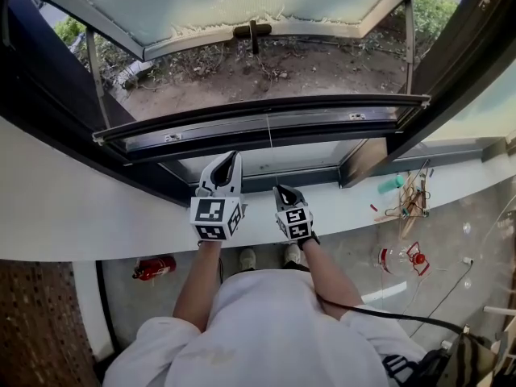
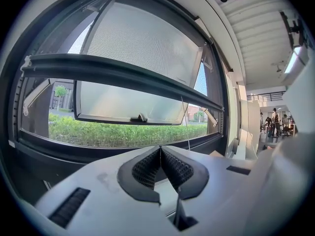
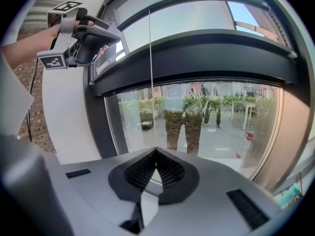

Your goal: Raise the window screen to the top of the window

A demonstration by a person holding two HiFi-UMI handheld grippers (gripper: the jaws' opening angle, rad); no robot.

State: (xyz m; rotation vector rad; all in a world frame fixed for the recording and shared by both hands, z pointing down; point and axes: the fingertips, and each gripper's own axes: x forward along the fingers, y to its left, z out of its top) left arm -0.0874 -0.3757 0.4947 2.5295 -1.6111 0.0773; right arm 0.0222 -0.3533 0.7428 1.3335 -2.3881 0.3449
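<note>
Centrally shows the window screen, apparently a fine mesh drawn over the upper part of the opening, with its dark bottom bar lying part-way up, well short of the top of the window, and a thin pull cord dropping from the bar's middle. Shows the right gripper pinched tight on the lower end of that cord, in front of the white sill, and the left gripper just beside it, jaws also closed on nothing, with the cord passing to one side. Risks, judging from this arrangement: slipping of so fine a cord out of the ribbed pads under a firmer tug; skewing and jamming of the bar in its side tracks under a pull off the vertical; a sudden upward snap on early release, if spring-wound; knocking of the left gripper against the bar. Leaves unseen the roller at the top, any catches in the side tracks and the cord's fixing to the bar; crops the upper frame out of the head view; bends the bar into a curve in both gripper views, so makes its levelness hard to judge. Gives no sure sign of the retracting mechanism.
</note>
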